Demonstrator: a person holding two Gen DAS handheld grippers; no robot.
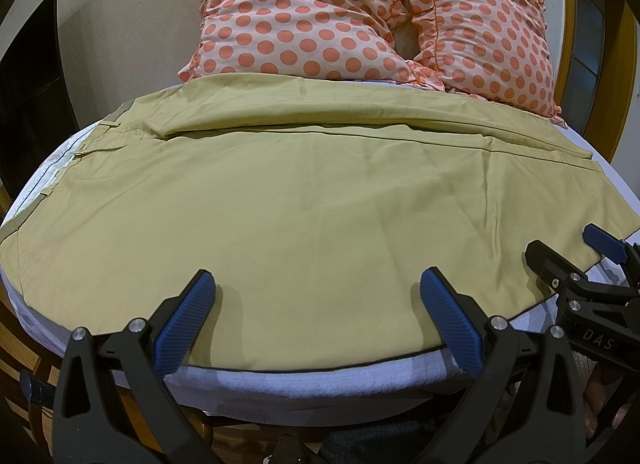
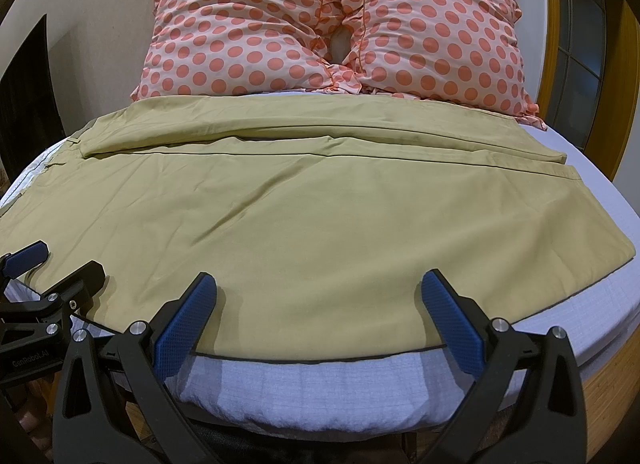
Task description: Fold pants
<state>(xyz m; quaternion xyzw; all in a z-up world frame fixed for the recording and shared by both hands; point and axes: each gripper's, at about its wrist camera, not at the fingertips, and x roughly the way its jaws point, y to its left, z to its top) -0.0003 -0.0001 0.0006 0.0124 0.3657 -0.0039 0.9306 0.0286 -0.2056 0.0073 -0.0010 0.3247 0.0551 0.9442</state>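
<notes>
Khaki pants (image 1: 304, 200) lie flat across the bed, waistband at the left, leg hems at the right, one leg behind the other. They also fill the right wrist view (image 2: 304, 208). My left gripper (image 1: 316, 296) is open, its blue pads over the pants' near edge, holding nothing. My right gripper (image 2: 318, 296) is open over the same near edge, further right, holding nothing. The right gripper shows in the left wrist view (image 1: 568, 260), and the left gripper shows in the right wrist view (image 2: 52, 268).
The bed has a white sheet (image 2: 320, 388) and a wooden frame (image 2: 612, 376). Two polka-dot pillows (image 1: 304, 16) (image 2: 436, 32) lie at the head. A wall and dark furniture (image 1: 32, 76) stand at the left.
</notes>
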